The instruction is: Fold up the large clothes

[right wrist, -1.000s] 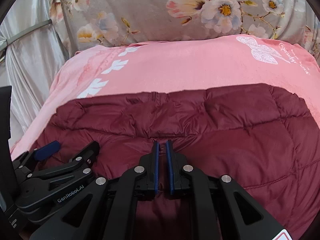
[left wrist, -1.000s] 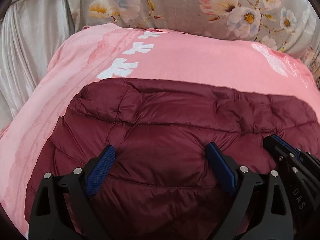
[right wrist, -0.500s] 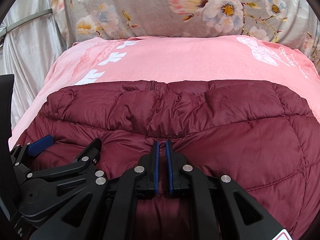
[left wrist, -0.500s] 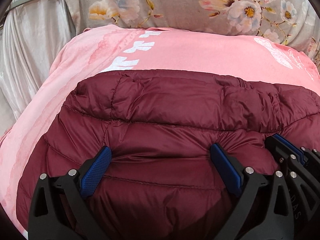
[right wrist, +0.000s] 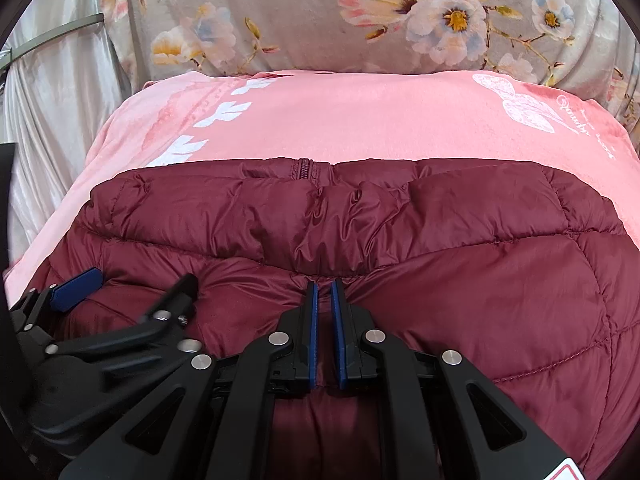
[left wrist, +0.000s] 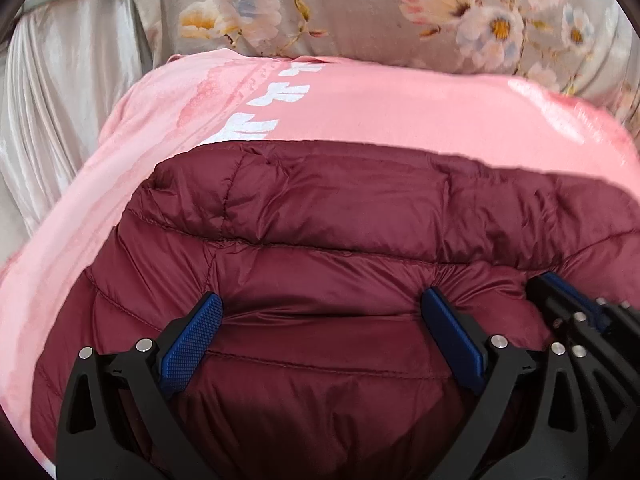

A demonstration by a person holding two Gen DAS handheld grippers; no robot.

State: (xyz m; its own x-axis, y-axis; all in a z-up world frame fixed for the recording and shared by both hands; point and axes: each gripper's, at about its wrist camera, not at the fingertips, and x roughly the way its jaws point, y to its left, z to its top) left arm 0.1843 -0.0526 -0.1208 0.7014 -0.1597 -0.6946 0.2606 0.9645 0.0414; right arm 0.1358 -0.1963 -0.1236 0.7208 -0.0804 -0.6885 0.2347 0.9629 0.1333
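So the whole thing sits on a pink blanket [right wrist: 360, 120] with white leaf prints and a white butterfly design, spread flat, and behind that blanket there's a grey floral fabric [right wrist: 320, 12] and some silvery satin drapery [left wrist: 60, 120] off to the left. The maroon quilted puffer jacket [right wrist: 460, 260] lies bunched on the near part of the pink blanket, its far edge rolled into a fat ridge with a bit of zipper [right wrist: 303, 168] poking out at the top of it. The right gripper [right wrist: 324, 300] has its blue pads pinched almost together on a thin fold of the jacket, right below that ridge; you can see the fabric puckering into the pads. The left gripper [left wrist: 320, 320] has its fingers spread wide, one pad [left wrist: 192, 340] at the left and the other at the right, both resting against the jacket's surface with a broad swell of quilting between them, not squeezing anything. In the left wrist view the right gripper shows at the jacket's right edge, just beside the left one's right finger. In the right wrist view the left gripper is blurred down at the jacket's left side. Nothing lies on top of the jacket besides the two tools.
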